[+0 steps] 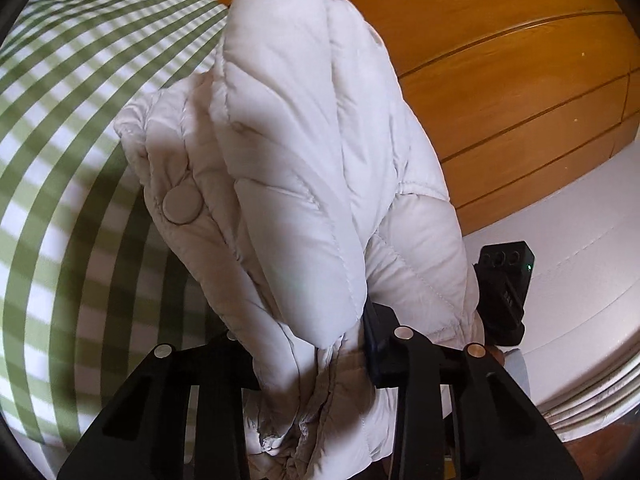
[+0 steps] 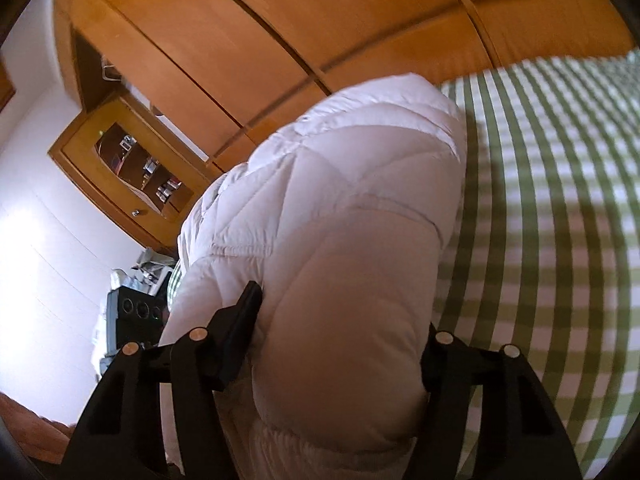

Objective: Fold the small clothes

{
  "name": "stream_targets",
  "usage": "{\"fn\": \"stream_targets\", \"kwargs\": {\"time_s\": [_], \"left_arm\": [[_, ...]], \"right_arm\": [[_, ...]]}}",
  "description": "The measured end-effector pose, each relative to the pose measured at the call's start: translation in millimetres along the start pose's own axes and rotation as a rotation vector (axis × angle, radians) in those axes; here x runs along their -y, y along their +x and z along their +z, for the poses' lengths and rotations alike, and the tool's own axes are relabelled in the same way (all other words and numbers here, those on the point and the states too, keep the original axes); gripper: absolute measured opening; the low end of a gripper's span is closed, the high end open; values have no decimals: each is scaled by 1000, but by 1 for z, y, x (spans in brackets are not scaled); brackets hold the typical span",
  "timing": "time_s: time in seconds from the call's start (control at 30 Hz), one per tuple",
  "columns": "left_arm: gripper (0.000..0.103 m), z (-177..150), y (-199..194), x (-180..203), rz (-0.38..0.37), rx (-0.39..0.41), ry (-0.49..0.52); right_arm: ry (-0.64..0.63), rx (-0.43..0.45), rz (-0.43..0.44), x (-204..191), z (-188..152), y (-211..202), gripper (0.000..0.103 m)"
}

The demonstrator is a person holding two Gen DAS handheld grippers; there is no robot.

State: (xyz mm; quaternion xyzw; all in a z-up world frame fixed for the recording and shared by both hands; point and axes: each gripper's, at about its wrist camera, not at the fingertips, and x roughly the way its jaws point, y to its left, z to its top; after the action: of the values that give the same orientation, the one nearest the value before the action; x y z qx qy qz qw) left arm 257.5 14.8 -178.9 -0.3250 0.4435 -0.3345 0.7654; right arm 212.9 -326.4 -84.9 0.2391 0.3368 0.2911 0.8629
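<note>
Left gripper (image 1: 320,364): jaws closed narrowly on a bunched fold of the white quilted jacket (image 1: 296,152); cloth fills the gap. Right gripper (image 2: 340,340): jaws set wider, a thick padded section of the same jacket (image 2: 332,220) pressed between them. The left-wrist view shows the right gripper just beyond the jacket's edge, so the two holds sit near each other.

Location: the jacket hangs from both grips, raised above the green-checked bedspread (image 1: 72,128); contact with it cannot be confirmed. A round snap button (image 1: 181,205) faces the left camera.

Handling assessment: padded, light, soft, springy. The smooth shell looks slippery; puffed panels will likely compress and creep out of a shallow pinch. Folds will tend to spring open unless pressed down. Recommended holds: stitched seams, the placket beside the snap, or the hem, where fabric is flatter and firmer.

Beyond: wooden wardrobe doors (image 2: 280,40); a glass-fronted cabinet (image 2: 132,168) against a white wall.
</note>
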Motion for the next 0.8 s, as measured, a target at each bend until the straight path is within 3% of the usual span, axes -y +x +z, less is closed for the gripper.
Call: {"fn": "stream_targets", "kwargs": {"time_s": [0.4, 0.8], "left_arm": [[32, 19, 3, 22, -42, 55, 108], [32, 71, 12, 56, -17, 89, 221]], "right_arm": [[-89, 173, -6, -5, -4, -21, 61], [-150, 263, -9, 3, 30, -16, 61]]}}
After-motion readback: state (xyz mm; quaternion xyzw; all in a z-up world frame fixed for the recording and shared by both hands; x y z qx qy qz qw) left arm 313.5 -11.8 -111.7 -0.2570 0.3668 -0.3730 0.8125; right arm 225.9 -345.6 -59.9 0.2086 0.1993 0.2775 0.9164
